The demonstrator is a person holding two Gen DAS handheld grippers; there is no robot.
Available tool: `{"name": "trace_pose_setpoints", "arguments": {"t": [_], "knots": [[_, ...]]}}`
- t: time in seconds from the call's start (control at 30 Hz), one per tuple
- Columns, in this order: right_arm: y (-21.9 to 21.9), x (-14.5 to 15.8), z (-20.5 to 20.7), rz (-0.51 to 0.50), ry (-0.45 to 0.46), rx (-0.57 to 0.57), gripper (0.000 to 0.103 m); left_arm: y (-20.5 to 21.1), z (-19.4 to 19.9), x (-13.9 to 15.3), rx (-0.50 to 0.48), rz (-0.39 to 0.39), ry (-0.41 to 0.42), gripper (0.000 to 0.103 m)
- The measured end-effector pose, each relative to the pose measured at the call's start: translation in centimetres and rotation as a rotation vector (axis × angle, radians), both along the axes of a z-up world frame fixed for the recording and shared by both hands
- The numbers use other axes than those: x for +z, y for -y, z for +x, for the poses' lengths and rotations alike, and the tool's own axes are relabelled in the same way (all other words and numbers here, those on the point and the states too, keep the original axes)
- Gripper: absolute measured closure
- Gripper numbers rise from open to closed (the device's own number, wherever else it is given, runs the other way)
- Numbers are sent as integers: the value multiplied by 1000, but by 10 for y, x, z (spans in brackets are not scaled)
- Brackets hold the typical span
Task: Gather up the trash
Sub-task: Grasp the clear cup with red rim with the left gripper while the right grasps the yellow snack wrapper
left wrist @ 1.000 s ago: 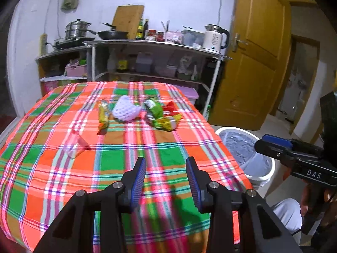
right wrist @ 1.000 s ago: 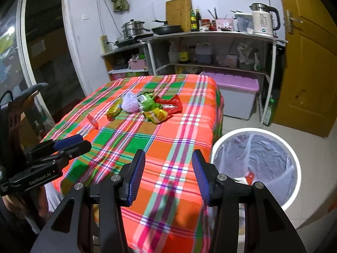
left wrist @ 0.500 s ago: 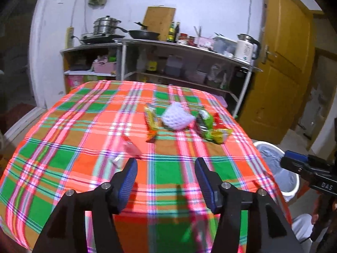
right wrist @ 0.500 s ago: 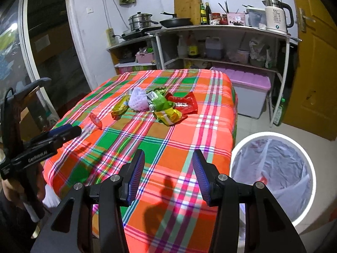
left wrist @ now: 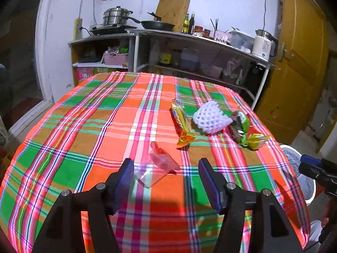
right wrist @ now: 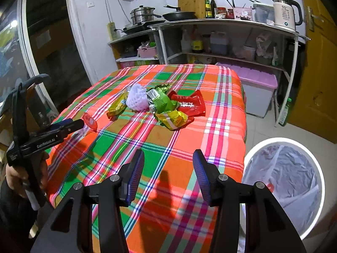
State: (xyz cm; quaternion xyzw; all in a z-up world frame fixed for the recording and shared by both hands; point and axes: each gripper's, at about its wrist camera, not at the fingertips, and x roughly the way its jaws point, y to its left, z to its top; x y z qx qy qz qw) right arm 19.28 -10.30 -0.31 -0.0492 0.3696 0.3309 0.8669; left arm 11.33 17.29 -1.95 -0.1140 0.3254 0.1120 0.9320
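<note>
A clear plastic wrapper with a red end (left wrist: 155,165) lies on the plaid tablecloth (left wrist: 84,126), just ahead of and between the tips of my left gripper (left wrist: 165,166). Its jaws are opening and the pads do not touch the wrapper. Farther back lie a yellow-red snack wrapper (left wrist: 181,124), a white foam net (left wrist: 208,119), a green wrapper (left wrist: 240,126) and a yellow wrapper (left wrist: 256,141). A red wrapper (right wrist: 189,104) lies beside them. My right gripper (right wrist: 168,158) is open and holds nothing, above the table's near right corner.
A white bin with a plastic liner (right wrist: 284,187) stands on the floor right of the table. Behind the table are shelves with pots, bottles and a kettle (right wrist: 284,12). A purple-lidded box (right wrist: 259,84) and a wooden door (left wrist: 299,73) are to the right.
My left gripper swung left across the table to the clear wrapper and its jaws spread wider. The right gripper drifted forward over the table corner, still open.
</note>
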Motion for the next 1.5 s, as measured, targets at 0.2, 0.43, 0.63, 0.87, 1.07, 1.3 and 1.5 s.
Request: {"name": "trace_pose_setpoints", "arguments": {"t": [0.2, 0.43, 0.63, 0.87, 1.07, 1.3, 1.5], "knots": [[-17, -4, 17, -14, -1, 17, 54, -8, 14, -10, -12, -4, -40, 40], [-35, -14, 41, -41, -2, 22, 54, -17, 27, -22, -10, -53, -103, 40], [-47, -21, 60, -75, 3, 32, 54, -20, 32, -26, -5, -65, -131, 40], [-57, -27, 75, -98, 19, 57, 54, -17, 34, -28, -5, -69, -141, 40], [-64, -30, 82, -114, 18, 106, 54, -14, 35, -28, -12, -68, -141, 51], [-66, -34, 89, -107, -33, 104, 56, -11, 34, -27, -29, -73, -131, 51], [-62, -33, 83, -91, -40, 85, 65, -4, 31, -25, -39, -80, -117, 51]]}}
